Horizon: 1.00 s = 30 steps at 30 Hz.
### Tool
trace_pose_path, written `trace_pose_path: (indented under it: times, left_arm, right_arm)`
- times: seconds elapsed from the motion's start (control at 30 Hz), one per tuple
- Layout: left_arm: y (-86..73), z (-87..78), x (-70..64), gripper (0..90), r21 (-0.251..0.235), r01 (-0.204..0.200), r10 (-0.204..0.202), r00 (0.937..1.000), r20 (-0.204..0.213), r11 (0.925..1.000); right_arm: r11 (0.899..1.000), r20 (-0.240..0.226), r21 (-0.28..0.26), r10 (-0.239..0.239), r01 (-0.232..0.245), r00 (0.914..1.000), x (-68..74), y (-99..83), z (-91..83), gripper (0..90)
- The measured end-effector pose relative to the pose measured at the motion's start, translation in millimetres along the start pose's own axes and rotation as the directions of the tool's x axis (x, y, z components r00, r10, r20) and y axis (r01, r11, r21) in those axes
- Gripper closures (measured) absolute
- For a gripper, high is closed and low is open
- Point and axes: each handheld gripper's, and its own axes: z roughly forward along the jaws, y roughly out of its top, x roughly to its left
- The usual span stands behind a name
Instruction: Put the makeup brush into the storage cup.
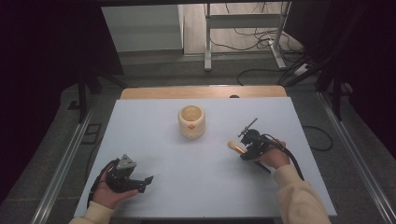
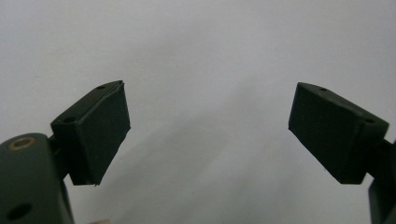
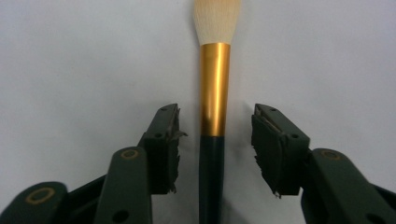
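My left tongs (image 1: 148, 180) and right tongs (image 3: 215, 140) are black, brass-ringed at the pivots, with screw-holed pads (image 2: 100, 130), a grey three-cornered plate (image 1: 126, 163), black cable (image 1: 292, 161) and cream sleeves (image 1: 299, 198).

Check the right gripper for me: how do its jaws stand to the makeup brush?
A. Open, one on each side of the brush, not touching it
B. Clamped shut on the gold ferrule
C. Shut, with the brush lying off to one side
A: in the right gripper view the right gripper has its jaws apart, with a gap on each side of the makeup brush lying on the table.
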Motion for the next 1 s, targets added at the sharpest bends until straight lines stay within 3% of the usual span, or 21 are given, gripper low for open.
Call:
trace_pose_path:
  times: [0.53,0.93,1.0]
  left_arm:
    - [-0.3,-0.6,0.0,13.6,-0.001,0.000,0.000,1.0000,-0.001,1.0000]
    - [-0.4,-0.6,0.4,13.6,-0.002,0.000,0.000,1.0000,-0.004,1.0000]
    - [-0.5,-0.5,0.4,13.6,-0.003,0.003,-0.003,1.0000,-0.003,1.0000]
  right_arm:
    - [0.999,-0.026,0.050,0.001,0.000,0.9997,1.2,6.1,0.4,78.1]
    - [0.998,-0.030,0.061,-0.005,0.007,0.9995,0.9,7.8,-0.2,79.8]
    - [0.998,0.003,0.057,-0.008,0.008,1.0000,1.2,7.5,-1.3,79.9]
